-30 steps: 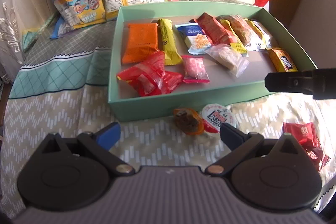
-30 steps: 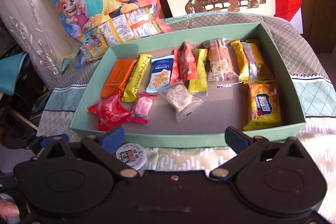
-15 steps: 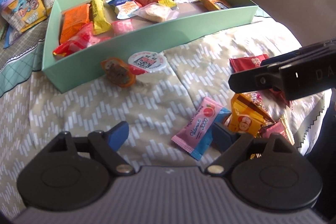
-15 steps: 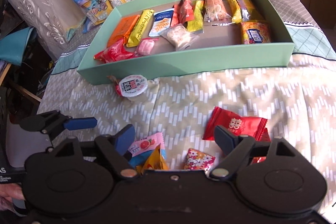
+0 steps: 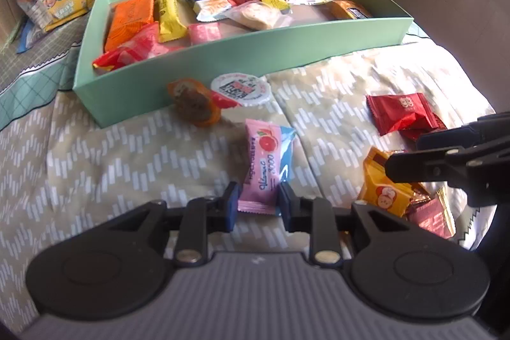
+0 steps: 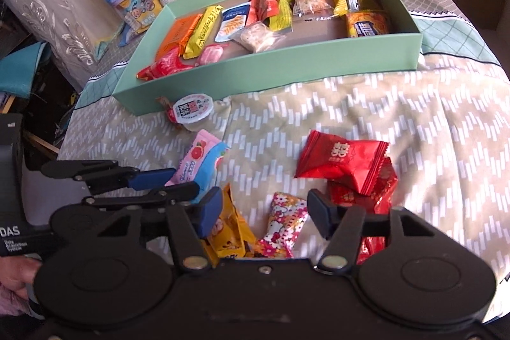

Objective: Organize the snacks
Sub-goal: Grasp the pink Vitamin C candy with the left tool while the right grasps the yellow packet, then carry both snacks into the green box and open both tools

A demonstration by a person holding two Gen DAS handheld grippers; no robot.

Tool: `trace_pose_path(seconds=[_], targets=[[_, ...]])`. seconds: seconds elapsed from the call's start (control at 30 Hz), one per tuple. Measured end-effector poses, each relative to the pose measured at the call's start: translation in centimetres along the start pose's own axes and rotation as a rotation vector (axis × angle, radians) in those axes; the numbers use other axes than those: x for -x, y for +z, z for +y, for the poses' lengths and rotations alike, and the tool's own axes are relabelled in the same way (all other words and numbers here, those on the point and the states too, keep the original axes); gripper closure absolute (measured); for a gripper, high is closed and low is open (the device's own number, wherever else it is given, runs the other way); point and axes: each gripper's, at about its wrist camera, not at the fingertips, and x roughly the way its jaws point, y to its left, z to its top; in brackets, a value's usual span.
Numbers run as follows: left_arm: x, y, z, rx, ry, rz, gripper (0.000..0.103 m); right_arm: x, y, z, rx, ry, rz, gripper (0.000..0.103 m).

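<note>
Left tongs (image 5: 258,202) closing on the pink sachet (image 5: 262,165), seemingly pinching just its crimped end — it may slip free — while right tongs (image 6: 264,214), half-apart and closing, straddle the cartoon-print candy (image 6: 283,223).

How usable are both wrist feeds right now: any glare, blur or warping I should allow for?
Left wrist view: a red flare at the top edge, sunlight washing out the cloth at right, soft focus on the green box. Right wrist view: sharper and evenly lit; fisheye bends the box walls and edges.

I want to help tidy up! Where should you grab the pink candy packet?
By its near short end. The pink candy packet lies flat, pointing away lengthwise, so come from above; the left hand-held gripper is closing across that narrow end.
</note>
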Motion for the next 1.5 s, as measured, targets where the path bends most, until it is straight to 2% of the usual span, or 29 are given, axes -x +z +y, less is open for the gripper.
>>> trace_pose_path(seconds=[0.23, 0.3, 0.33, 0.37, 0.43, 0.5, 0.67, 0.7, 0.73, 0.8, 0.9, 1.13, 1.23, 1.37, 1.5], targets=[[1.8, -2.0, 3.2, 0.089, 0.024, -0.002, 0.076, -1.4, -1.6, 2.7, 0.073, 0.044, 0.05, 0.043], [2.1, -2.2, 3.5, 0.097, 0.038, -0.013, 0.072, -1.9, -1.9, 3.5, 0.109, 0.037, 0.056, 0.044], [2.2, -2.1, 3.6, 0.097, 0.044, -0.017, 0.071, -2.3, -2.1, 3.8, 0.122, 0.033, 0.065, 0.054], [2.2, -2.1, 3.6, 0.095, 0.051, -0.019, 0.069, -2.7, -2.3, 4.1, 0.137, 0.025, 0.074, 0.068], [2.0, -1.8, 3.5, 0.089, 0.064, -0.02, 0.063, -3.1, -2.6, 4.6, 0.17, 0.03, 0.068, 0.073], [1.6, -1.4, 3.2, 0.08, 0.073, -0.018, 0.059, -3.0, -2.5, 4.8, 0.185, 0.028, 0.062, 0.073], [0.3, -0.2, 2.1, 0.05, 0.066, -0.01, 0.059, -2.8, -2.1, 3.7, 0.138, 0.025, 0.046, 0.074], [0.1, -0.1, 1.8, 0.037, 0.076, -0.014, 0.061, -2.7, -2.0, 3.5, 0.135, 0.021, 0.041, 0.074], [0.0, -0.1, 1.5, 0.022, 0.086, -0.022, 0.072, -2.6, -1.9, 3.4, 0.132, 0.022, 0.035, 0.074], [0.1, -0.1, 1.4, 0.026, 0.08, -0.03, 0.075, -2.3, -1.6, 3.2, 0.124, 0.03, 0.028, 0.076], [0.9, -0.3, 1.9, 0.053, 0.074, -0.048, 0.086, -1.6, -0.9, 2.7, 0.11, 0.027, 0.001, 0.076], [3.4, 0.0, 3.4, 0.101, 0.06, -0.075, 0.086, -0.4, 1.4, 1.9, 0.08, 0.041, -0.057, 0.077], [4.9, 1.3, 4.0, 0.128, 0.037, -0.12, 0.086, 0.1, 2.8, 1.6, 0.068, 0.044, -0.086, 0.077], [6.0, 5.0, 3.8, 0.121, 0.026, -0.183, 0.086, 0.5, 5.7, 1.2, 0.058, 0.046, -0.129, 0.077], [5.0, 8.9, 3.0, 0.1, 0.022, -0.21, 0.086, 0.1, 9.3, 0.7, 0.035, 0.046, -0.163, 0.077]])
